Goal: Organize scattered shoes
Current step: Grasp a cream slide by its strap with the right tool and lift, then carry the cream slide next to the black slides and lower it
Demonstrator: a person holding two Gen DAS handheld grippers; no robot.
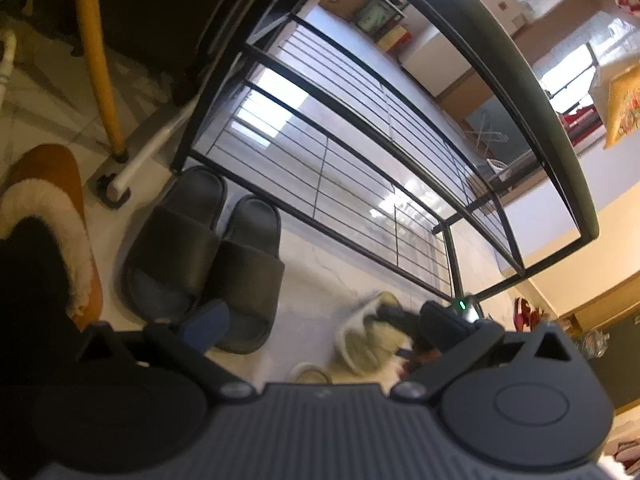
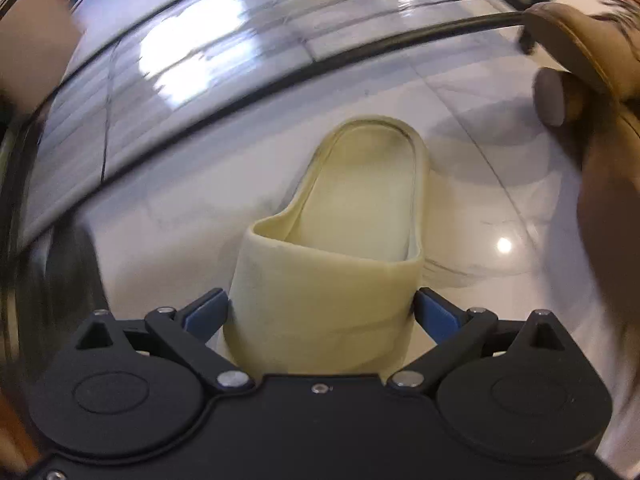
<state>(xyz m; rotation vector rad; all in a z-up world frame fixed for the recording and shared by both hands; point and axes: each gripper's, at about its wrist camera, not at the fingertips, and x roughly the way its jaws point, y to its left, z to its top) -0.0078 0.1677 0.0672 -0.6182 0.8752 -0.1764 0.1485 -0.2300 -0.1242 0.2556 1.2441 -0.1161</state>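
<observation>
1. In the right wrist view, much of the frame is smeared by motion blur; the wire shoe rack (image 2: pixel 248 60) can be made out only as curved dark bars across the top.
2. At the right edge of that view, a tan shoe (image 2: pixel 576 44) is cut off by the frame, and its shape is hard to read.
3. The cream slide (image 2: pixel 340 248) is seen lying on the pale tiled floor (image 2: pixel 500 184), its strap end between the blue pads of the right gripper (image 2: pixel 322 312), its other end pointing toward the rack.
4. The right gripper's fingers are pressed against both sides of the strap, so the slide appears to be clamped.
5. In the left wrist view, the left gripper (image 1: pixel 320 320) is held wide apart with nothing between its fingers; its right finger is partly hidden by the blurred right tool.
6. A pair of dark slides (image 1: pixel 200 256) is placed side by side at the rack's near left corner.
7. A brown fur-lined slipper (image 1: pixel 52 220) is cut off at the left edge.
</observation>
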